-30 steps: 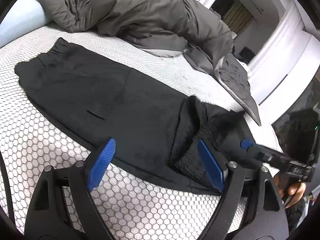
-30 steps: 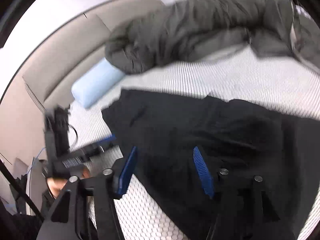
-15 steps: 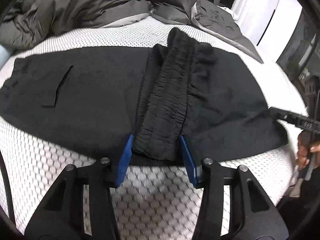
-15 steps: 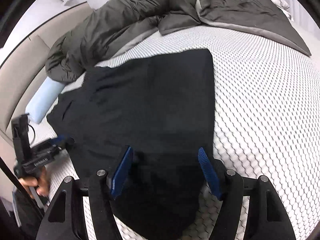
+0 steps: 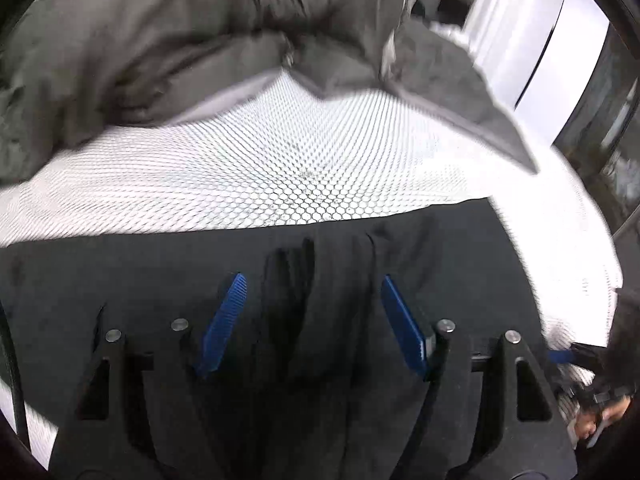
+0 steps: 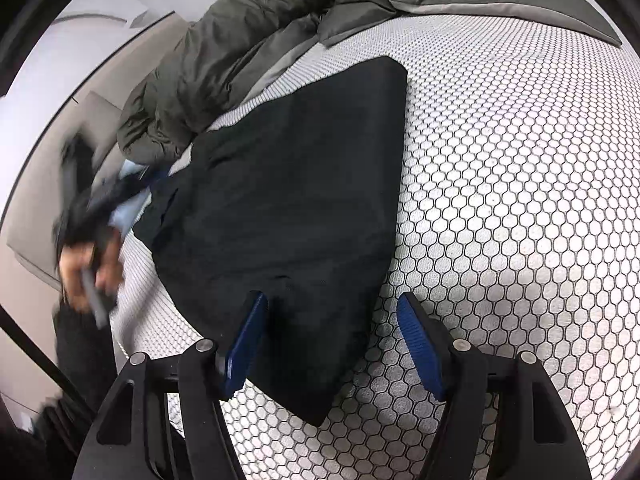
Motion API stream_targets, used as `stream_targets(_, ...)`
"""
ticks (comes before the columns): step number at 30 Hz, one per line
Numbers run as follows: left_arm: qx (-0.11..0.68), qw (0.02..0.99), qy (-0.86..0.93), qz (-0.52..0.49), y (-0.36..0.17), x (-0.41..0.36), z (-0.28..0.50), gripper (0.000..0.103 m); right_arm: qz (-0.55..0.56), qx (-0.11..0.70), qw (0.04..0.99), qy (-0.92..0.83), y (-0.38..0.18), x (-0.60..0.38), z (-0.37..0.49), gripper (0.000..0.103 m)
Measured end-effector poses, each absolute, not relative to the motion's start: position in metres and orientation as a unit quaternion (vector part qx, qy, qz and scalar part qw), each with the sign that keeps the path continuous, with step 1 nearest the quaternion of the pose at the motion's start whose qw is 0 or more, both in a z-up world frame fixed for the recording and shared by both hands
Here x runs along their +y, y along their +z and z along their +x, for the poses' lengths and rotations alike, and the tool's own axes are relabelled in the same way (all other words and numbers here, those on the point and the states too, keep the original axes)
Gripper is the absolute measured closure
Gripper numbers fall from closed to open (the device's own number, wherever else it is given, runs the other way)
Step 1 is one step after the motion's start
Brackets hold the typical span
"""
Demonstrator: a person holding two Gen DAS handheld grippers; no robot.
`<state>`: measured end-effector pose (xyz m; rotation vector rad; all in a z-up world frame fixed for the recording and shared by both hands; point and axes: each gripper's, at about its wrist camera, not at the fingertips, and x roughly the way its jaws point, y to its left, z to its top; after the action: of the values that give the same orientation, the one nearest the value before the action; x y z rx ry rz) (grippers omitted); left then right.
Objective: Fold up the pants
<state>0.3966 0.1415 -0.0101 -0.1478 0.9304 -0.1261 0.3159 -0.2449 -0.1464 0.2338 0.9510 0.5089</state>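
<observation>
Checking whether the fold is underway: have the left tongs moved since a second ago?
Yes. The left tongs have advanced over the black pants toward the grey duvet, whose far edge now lies just ahead.

My left gripper [image 5: 312, 296] opened wider than half second ago; ribbed waistband no longer pinched between blue pads, dark cloth now loose between spread fingers. It pushed forward over pants [image 5: 160, 280]: far edge and white mesh mattress [image 5: 304, 160] now fill view, grey duvet [image 5: 160, 40] nearer. My right gripper [image 6: 332, 320] drew back toward near corner of pants [image 6: 288, 184]; right finger now over bare mesh. Left hand [image 6: 88, 276] rose, blurred in motion.
</observation>
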Motion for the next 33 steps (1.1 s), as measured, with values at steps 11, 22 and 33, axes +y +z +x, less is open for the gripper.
stream_targets(11, 0.468, 0.881, -0.017, -0.069, -0.021, 0.15, 0.419, 0.06, 0.114, 0.449, 0.848, 0.256, -0.137, -0.265, 0.297, 0.034)
stream_targets(22, 0.45, 0.874, -0.178, 0.032, -0.003, -0.038, 0.384, 0.034, 0.161, 0.463, 0.831, 0.263, -0.155, -0.263, 0.29, 0.082)
stream_targets(33, 0.496, 0.86, -0.116, 0.026, -0.045, -0.068, 0.449, 0.046, 0.106, 0.464, 0.82, 0.319, -0.161, -0.254, 0.247, 0.101)
